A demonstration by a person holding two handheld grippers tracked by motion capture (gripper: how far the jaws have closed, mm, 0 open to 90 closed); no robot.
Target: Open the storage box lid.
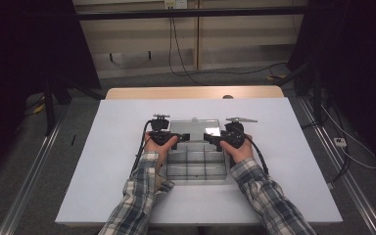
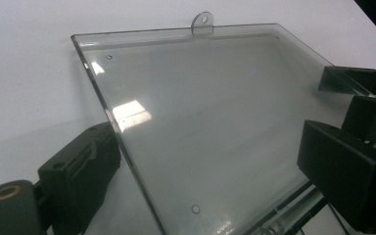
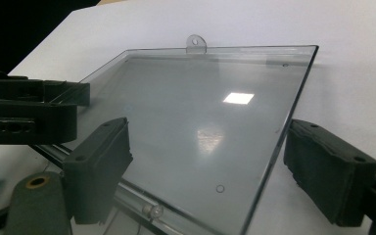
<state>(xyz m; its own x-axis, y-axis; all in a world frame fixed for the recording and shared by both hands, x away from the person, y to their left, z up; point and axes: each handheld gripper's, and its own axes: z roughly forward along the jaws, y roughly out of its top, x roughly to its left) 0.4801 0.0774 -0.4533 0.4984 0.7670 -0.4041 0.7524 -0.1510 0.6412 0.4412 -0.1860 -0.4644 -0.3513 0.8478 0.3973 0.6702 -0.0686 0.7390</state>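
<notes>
Clear box [image 1: 196, 164] with its lid [image 2: 196, 117] open.
My left gripper [image 2: 205, 171] and right gripper [image 3: 208, 183] gape wide astride the lid's nine- and three-o'clock edges.

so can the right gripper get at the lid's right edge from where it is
Probably yes: the right gripper has open jaws straddling the clear lid's right edge, with nothing between pads and plastic. The left gripper sits on the opposite side.
</notes>
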